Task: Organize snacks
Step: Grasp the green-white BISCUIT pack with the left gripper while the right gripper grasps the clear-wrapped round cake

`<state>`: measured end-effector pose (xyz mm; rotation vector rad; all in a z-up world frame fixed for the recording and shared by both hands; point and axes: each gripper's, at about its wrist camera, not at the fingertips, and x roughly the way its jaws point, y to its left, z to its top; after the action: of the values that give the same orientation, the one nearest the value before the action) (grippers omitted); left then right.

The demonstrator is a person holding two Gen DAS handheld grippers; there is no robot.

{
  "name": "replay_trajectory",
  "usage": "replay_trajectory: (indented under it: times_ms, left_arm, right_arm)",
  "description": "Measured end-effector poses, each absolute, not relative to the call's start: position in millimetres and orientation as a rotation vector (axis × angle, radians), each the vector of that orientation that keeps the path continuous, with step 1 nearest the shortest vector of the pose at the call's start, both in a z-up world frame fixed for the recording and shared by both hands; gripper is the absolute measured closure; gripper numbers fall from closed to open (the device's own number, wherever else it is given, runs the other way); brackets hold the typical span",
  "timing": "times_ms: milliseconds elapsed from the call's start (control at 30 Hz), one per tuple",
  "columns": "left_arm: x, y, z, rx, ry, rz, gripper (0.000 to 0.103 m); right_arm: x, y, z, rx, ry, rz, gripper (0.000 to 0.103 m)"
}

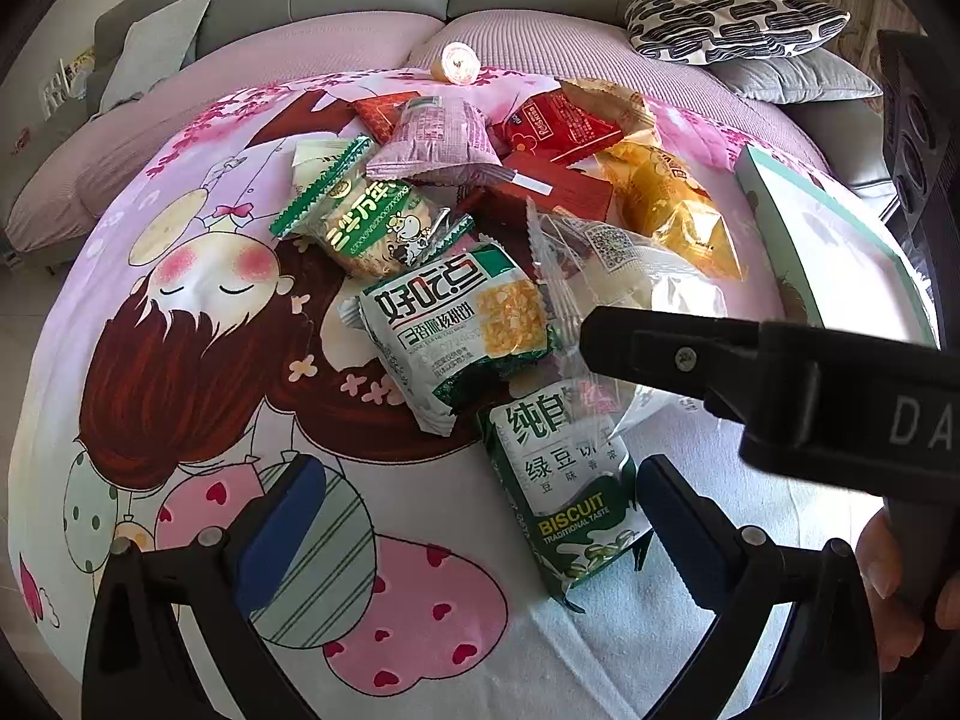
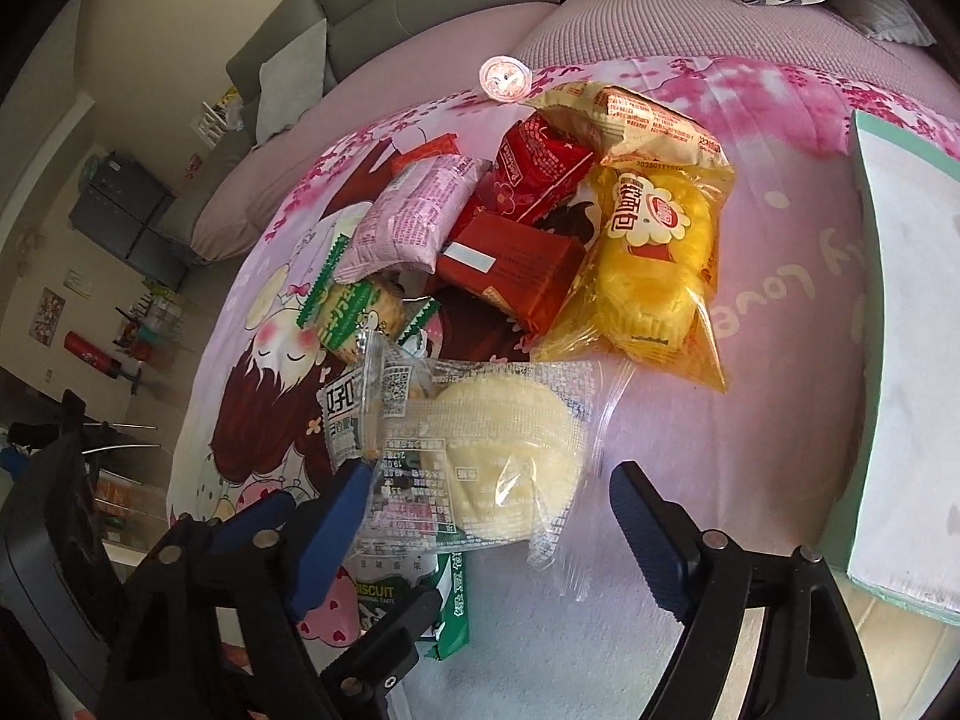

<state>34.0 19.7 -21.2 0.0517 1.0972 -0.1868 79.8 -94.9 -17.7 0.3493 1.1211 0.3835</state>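
A heap of snack packets lies on a pink cartoon-print cloth (image 1: pixel 180 360). My left gripper (image 1: pixel 480 516) is open, low over the cloth, with the green mung-bean biscuit pack (image 1: pixel 564 492) between its fingers, near the right one. My right gripper (image 2: pixel 492 516) is open around a clear-wrapped pale cake (image 2: pixel 498 450), which lies on the green packs. In the left wrist view the right gripper (image 1: pixel 606 330) reaches in from the right over that clear packet (image 1: pixel 606 276). A yellow bread bag (image 2: pixel 654 258) and a red packet (image 2: pixel 516 270) lie farther back.
A mint-edged white box (image 2: pixel 900 330) stands at the right; it also shows in the left wrist view (image 1: pixel 840 252). A small jelly cup (image 1: pixel 457 63) sits at the far edge. Sofa cushions (image 1: pixel 732 18) lie behind. A green-white walnut biscuit pack (image 1: pixel 456 330) lies mid-heap.
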Motion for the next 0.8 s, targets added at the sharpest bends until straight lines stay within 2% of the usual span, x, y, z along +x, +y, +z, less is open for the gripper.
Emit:
replay_trajectory:
  times_ms: [467, 567, 633, 800]
  left_arm:
    - [41, 0, -25, 0.121, 1.166, -0.194, 0.003]
    - [42, -1, -29, 0.143, 1.190, -0.181, 0.008]
    - [45, 5, -30, 0.113, 1.200, -0.170, 0.018]
    - [48, 15, -27, 0.077, 1.194, -0.147, 0.033]
  right_arm:
    - [71, -124, -11, 0.323, 1.098, 0.318, 0.029]
    - [70, -130, -11, 0.339, 1.101, 0.314, 0.029]
    - [71, -130, -11, 0.334, 1.099, 0.314, 0.029]
    - [72, -124, -11, 0.300, 1.095, 0.323, 0.030]
